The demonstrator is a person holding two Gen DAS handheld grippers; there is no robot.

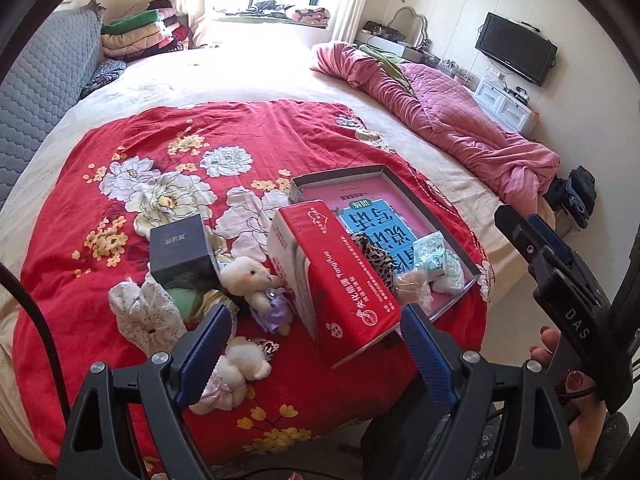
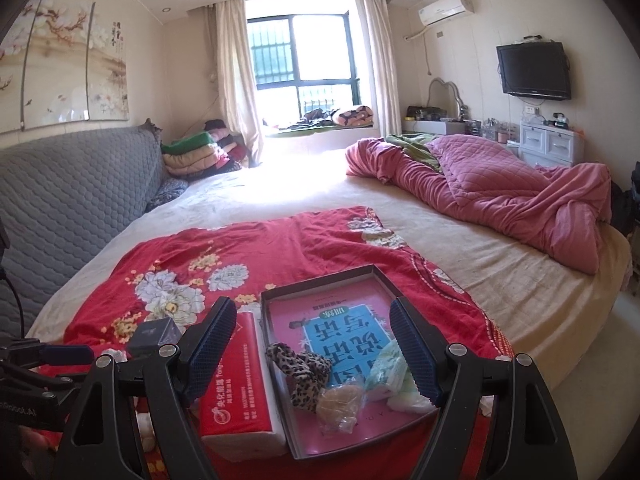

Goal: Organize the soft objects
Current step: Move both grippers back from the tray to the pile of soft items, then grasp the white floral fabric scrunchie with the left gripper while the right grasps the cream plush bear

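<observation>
My left gripper (image 1: 316,354) hangs wide open and empty over the white plush lambs (image 1: 256,280) and the red tissue pack (image 1: 332,280) on the red floral quilt (image 1: 180,152). My right gripper (image 2: 316,354) gapes empty too. Beyond it, the shallow grey box (image 2: 352,272) holds a leopard-print scrunchie (image 2: 300,376), a wrapped beige puff (image 2: 338,402) and pale green packets (image 2: 386,372).

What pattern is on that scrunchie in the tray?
Leopard print, brown and black, on the scrunchie; clearest in the right wrist view.

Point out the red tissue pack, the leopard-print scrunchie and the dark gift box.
red tissue pack (image 1: 344,280), left wrist view, on its printed top face.
leopard-print scrunchie (image 2: 302,376), right wrist view, on its bunched fabric.
dark gift box (image 1: 180,246), left wrist view, on its lid.
</observation>
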